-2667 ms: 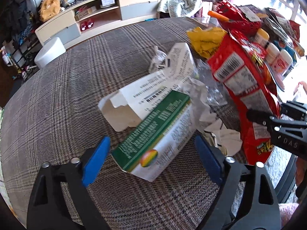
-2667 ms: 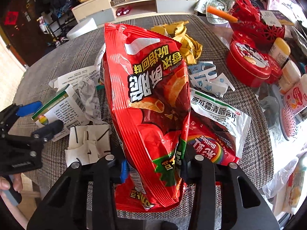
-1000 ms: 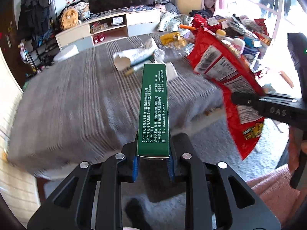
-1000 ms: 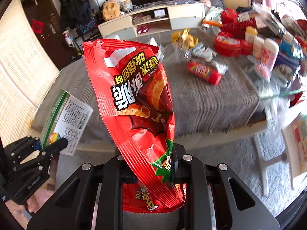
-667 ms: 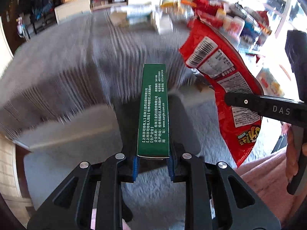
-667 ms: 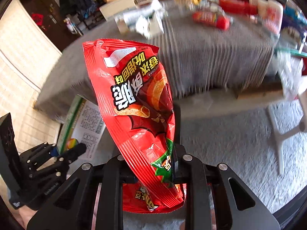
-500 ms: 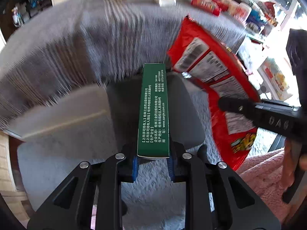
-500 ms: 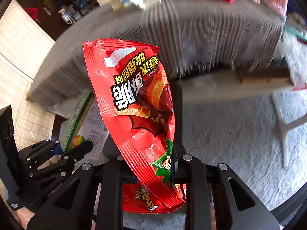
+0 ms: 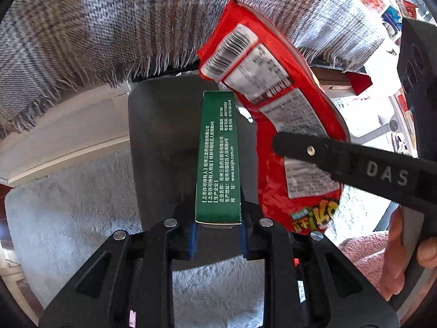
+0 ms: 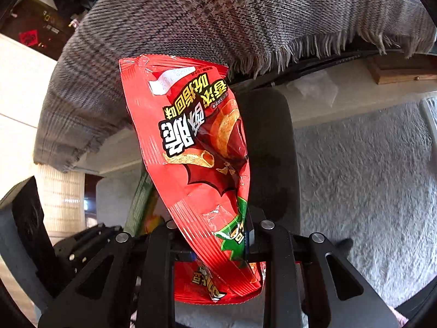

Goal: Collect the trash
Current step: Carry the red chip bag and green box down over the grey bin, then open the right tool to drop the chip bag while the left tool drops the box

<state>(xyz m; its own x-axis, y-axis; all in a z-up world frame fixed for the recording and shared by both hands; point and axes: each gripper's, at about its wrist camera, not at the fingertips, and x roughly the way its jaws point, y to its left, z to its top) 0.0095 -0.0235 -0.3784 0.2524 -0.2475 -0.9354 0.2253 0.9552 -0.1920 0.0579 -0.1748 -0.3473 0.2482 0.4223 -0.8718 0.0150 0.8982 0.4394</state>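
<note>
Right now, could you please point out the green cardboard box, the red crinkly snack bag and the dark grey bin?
green cardboard box (image 9: 217,161), left wrist view, printed narrow side.
red crinkly snack bag (image 10: 196,147), right wrist view, front panel.
dark grey bin (image 9: 164,125), left wrist view, inner wall.

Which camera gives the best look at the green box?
The left wrist view: the green box stands lengthwise between the left gripper pads, its printed side fully visible. The right wrist view shows only a green sliver behind the red snack bag.

Home living room, fringed plaid tablecloth (image 9: 95,27), shaggy pale carpet (image 10: 355,177), groceries at table edge
</note>
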